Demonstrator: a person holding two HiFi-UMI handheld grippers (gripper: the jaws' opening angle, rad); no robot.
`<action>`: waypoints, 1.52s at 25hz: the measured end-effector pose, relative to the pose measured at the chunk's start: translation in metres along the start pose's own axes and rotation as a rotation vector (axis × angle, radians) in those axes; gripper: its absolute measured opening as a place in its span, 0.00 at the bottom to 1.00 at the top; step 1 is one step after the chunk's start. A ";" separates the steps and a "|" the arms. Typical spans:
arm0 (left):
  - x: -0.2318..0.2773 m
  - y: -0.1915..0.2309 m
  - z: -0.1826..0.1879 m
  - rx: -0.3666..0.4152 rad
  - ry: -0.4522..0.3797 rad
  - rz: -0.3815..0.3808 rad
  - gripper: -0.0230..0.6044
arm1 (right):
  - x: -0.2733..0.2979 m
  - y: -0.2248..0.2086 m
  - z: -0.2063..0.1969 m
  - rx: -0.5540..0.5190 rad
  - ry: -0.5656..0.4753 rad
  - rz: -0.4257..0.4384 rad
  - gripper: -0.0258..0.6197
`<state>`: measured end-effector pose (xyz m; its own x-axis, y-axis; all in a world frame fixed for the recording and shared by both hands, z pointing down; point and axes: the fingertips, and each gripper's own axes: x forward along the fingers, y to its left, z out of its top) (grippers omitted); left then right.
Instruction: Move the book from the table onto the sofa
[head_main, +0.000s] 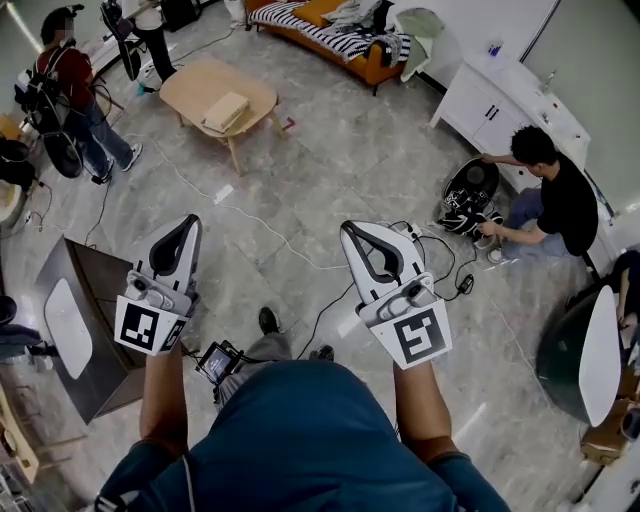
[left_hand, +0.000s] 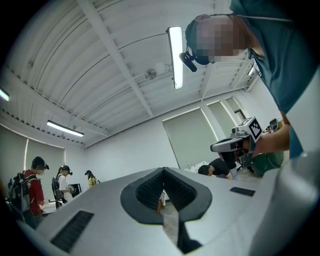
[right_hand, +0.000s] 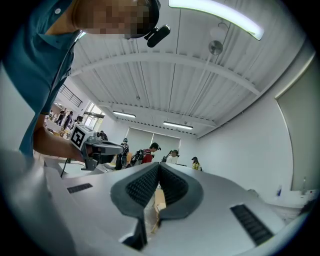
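Note:
A tan book (head_main: 226, 110) lies on the low wooden table (head_main: 190, 83) far ahead across the floor in the head view. Behind it, an orange sofa (head_main: 330, 38) with a striped blanket stands against the back wall. My left gripper (head_main: 189, 223) and right gripper (head_main: 349, 230) are held side by side near my body, well short of the table. Both have jaws closed together with nothing between them. In the left gripper view the left gripper (left_hand: 163, 172) points slightly upward; the right gripper (right_hand: 159, 167) does the same, with a sliver of the table visible past its jaws.
A person in black (head_main: 553, 195) crouches by a white cabinet (head_main: 490, 95) at the right. A person in red (head_main: 72, 95) stands at the far left. Cables (head_main: 300, 262) trail over the tiled floor. A dark box (head_main: 85, 320) stands at my left, a chair (head_main: 590, 360) at my right.

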<state>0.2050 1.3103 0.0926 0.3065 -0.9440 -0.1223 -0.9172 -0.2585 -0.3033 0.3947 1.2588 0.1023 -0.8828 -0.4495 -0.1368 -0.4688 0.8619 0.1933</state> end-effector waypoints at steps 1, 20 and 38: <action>0.002 0.006 -0.004 -0.003 -0.001 -0.003 0.04 | 0.007 0.000 -0.003 -0.001 0.002 -0.002 0.06; 0.046 0.203 -0.080 -0.076 -0.064 -0.078 0.04 | 0.209 -0.001 -0.025 -0.043 0.063 -0.084 0.06; 0.126 0.273 -0.136 -0.099 -0.005 0.028 0.04 | 0.316 -0.081 -0.067 -0.035 0.045 0.036 0.06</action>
<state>-0.0417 1.0925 0.1227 0.2815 -0.9502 -0.1340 -0.9460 -0.2514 -0.2047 0.1519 1.0317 0.1086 -0.8994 -0.4288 -0.0850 -0.4364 0.8695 0.2315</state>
